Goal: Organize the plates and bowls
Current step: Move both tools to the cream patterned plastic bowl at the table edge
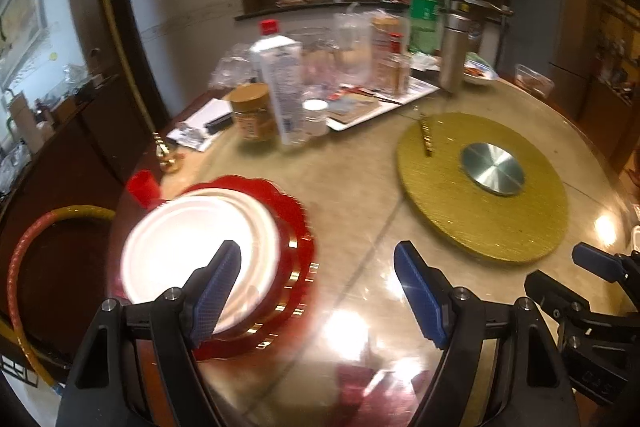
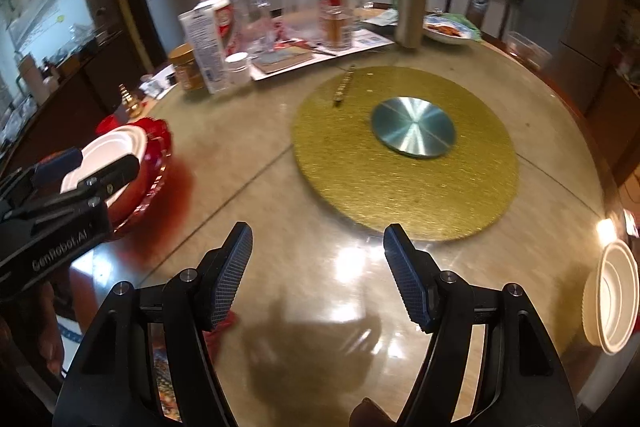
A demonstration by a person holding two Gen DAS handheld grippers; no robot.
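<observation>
A dim dining room with a dark window behind; a round, glossy desk (image 2: 320,187) reflects the ceiling lights, its far side crowded with bottles, jars and papers, a gold turntable (image 2: 404,155) at its centre. Near the left edge, white paper plates (image 1: 200,259) sit stacked on red scalloped plates (image 1: 296,227). At the right edge a nest of white disposable bowls (image 2: 612,295) rests alone. The white ware looks light, thin and bendable, so it likely slides easily on the slick top; pinching a rim seems the best hold. The left gripper (image 1: 318,291) hovers beside the plates, fingers spread and empty. The right gripper (image 2: 318,275) hangs over bare desk, fingers likewise apart, holding nothing.
</observation>
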